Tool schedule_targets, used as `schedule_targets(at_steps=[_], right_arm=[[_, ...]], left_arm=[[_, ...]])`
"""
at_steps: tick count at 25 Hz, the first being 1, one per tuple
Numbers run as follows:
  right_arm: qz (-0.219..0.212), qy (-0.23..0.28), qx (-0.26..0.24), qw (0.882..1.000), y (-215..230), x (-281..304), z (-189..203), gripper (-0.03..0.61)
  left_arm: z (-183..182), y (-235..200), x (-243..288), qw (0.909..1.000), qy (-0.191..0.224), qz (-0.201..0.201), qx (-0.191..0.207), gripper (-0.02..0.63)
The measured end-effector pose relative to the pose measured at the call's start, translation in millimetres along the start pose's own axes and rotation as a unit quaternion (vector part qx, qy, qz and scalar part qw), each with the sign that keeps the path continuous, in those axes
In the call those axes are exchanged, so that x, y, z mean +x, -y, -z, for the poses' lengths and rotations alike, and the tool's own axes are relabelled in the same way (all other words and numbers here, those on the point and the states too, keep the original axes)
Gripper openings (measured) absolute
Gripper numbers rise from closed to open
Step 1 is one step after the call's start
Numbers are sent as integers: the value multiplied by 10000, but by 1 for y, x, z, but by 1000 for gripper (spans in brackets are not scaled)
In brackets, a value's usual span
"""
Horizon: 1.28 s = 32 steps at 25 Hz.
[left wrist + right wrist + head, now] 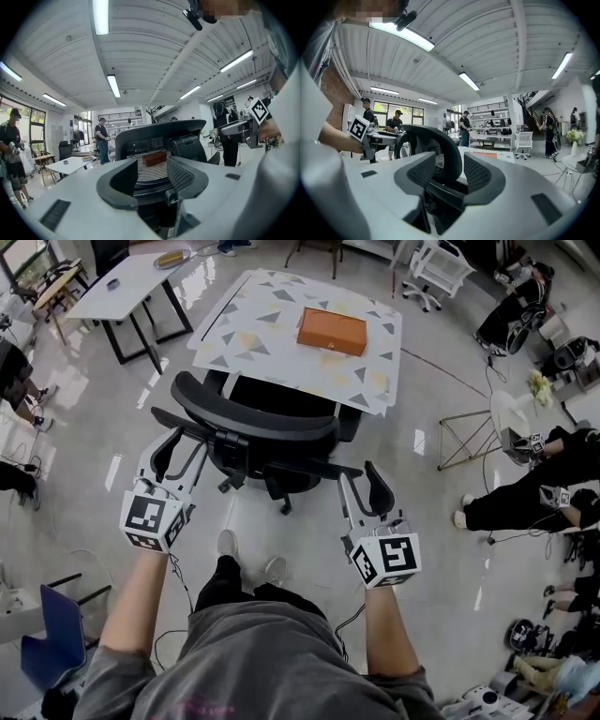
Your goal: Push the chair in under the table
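**Left gripper** (174, 457): held about level behind the chair's left side. Its jaws stand wide apart. In the left gripper view the backrest is seen through the gap, beyond the tips.

**Right gripper** (366, 493): held about level behind the chair's right side, jaws likewise wide apart. In the right gripper view the curved edge of the backrest shows through the gap. Whether either gripper touches the chair cannot be told.

**Arms:** each gripper carries a marker cube at its rear. A bare forearm runs back from each cube to the person in a grey shirt at the bottom of the head view.

**Chair** (258, 423): black and mesh-backed, with its backrest toward the person. The seat lies partly under the near edge of the table (246, 334). The backrest and base are outside that edge.

**Table:** a white top patterned with grey and yellow triangles. An orange box (332, 330) lies on it toward the far side.

**Surroundings:**
- The floor is pale and glossy.
- A second white table (122, 287) stands at upper left.
- A blue seat (52, 638) is at lower left.
- Seated people (525, 502) line the right edge.
- More people stand in the background of both gripper views.
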State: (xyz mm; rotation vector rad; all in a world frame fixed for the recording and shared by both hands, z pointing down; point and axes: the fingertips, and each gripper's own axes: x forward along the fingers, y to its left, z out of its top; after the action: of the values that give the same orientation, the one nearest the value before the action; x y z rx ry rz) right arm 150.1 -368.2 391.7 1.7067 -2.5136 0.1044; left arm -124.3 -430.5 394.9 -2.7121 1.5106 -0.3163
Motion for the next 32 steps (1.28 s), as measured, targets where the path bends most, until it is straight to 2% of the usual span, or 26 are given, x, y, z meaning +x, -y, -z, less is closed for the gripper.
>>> schedule_targets(at_steps=[7,16,32], right_arm=[[-81,-31,94,9999,-10,-14,-1,188],[29,-59,155,9999,-35,-20,-4,184],[453,-69,223,9987,-90,-7,-16,140]], left_arm=[[-6,13,-16,10000,-1,76,31,158],[-10,13,-27,9991,113,421,10,129],[-14,-34,-45,9946,333,971,-131,62]])
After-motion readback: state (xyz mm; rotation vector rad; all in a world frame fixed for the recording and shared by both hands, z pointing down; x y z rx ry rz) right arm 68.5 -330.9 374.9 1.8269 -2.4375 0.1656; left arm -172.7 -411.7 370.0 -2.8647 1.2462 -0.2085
